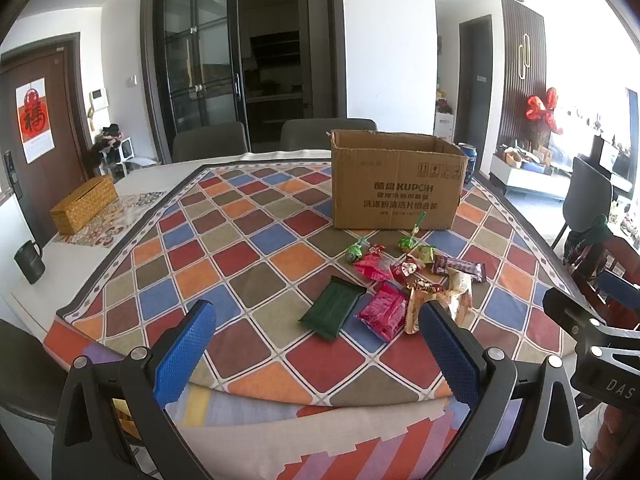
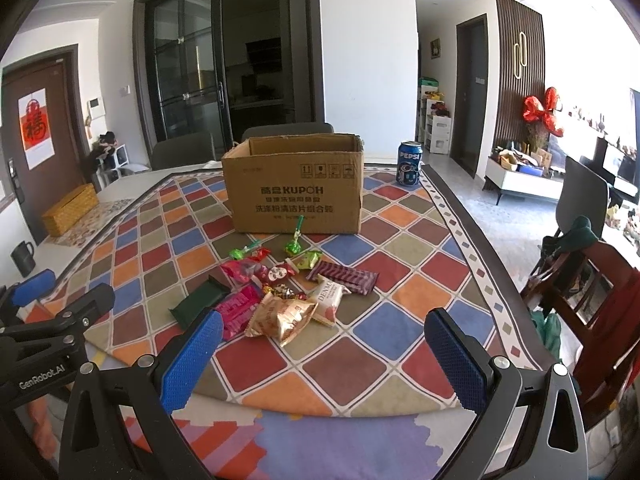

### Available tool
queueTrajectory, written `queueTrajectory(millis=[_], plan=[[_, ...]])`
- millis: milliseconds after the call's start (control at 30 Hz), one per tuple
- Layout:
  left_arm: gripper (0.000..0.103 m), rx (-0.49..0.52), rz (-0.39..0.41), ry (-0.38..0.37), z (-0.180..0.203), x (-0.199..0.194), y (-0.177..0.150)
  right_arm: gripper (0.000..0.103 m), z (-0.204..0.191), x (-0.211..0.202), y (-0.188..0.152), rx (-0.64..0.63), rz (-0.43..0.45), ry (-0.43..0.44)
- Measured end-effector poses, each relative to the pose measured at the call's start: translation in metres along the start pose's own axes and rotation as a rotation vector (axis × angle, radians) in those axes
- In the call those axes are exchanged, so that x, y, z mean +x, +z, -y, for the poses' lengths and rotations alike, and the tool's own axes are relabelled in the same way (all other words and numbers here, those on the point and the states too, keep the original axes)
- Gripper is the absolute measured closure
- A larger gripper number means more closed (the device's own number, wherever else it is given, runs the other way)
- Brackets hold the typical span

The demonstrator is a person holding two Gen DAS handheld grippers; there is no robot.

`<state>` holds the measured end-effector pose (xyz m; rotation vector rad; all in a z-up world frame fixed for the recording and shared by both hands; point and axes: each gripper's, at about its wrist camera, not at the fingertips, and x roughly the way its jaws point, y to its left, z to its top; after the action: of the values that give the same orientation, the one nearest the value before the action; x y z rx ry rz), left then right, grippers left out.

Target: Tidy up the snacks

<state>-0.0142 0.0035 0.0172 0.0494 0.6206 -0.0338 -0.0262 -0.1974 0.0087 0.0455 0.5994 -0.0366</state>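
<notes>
Sunlit dining room, with dark glass doors behind a table [image 1: 28, 280] covered by a checked cloth [image 1: 256, 248] of red, blue, orange and olive squares. Low over the near edge of that cloth, the left gripper [image 1: 318, 344] hangs with its blue fingers spread wide and nothing between them; the right gripper [image 2: 324, 354] is spread the same way and just as empty, and each shows at the edge of the other's view. Just ahead of both lies the pile of snacks [image 2: 292, 288], loose on the cloth, none of them in the box. Nearest the left gripper is a dark green packet [image 1: 332, 310], with a bright pink packet [image 1: 384, 314] touching its right side. Nearest the right gripper is a crinkled gold bag [image 2: 284, 316], with a white wrapper [image 2: 330, 300] beside it and a purple bar [image 2: 344, 278] a little farther back. Two green lollipops [image 2: 294, 246] lie at the far edge of the pile, close to the foot of an open cardboard box [image 2: 296, 192], which stands upright behind the snacks. To the right of the box stands a blue soda can [image 2: 409, 164]. Far off to the left, a woven yellow box [image 1: 84, 206] sits on a patterned mat, and a dark mug [image 1: 30, 262] stands on the bare tabletop near the edge.
</notes>
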Motion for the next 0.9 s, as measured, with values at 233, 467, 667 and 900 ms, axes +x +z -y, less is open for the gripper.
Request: queueTrajectory(millis=[233,467,667,900], plan=[[0.0,0.0,0.0,0.001,0.0,-0.0003,0.0006,0.001,0.0007,-0.0002,0.0,0.0,0.0,0.001],[0.0,0.001,0.0,0.001,0.0,-0.0004,0.0004,0.001,0.001,-0.0001,-0.0001,0.0,0.002,0.001],[0.0,0.001,-0.001,0.0,0.0,-0.0006,0.0008,0.001,0.0024,-0.0003,-0.0002,0.001,0.002,0.002],[0.0,0.007,-0.006,-0.005,0.0033,-0.0009,0.0053,0.001,-0.002,0.0007,0.0008,-0.004,-0.003,0.011]])
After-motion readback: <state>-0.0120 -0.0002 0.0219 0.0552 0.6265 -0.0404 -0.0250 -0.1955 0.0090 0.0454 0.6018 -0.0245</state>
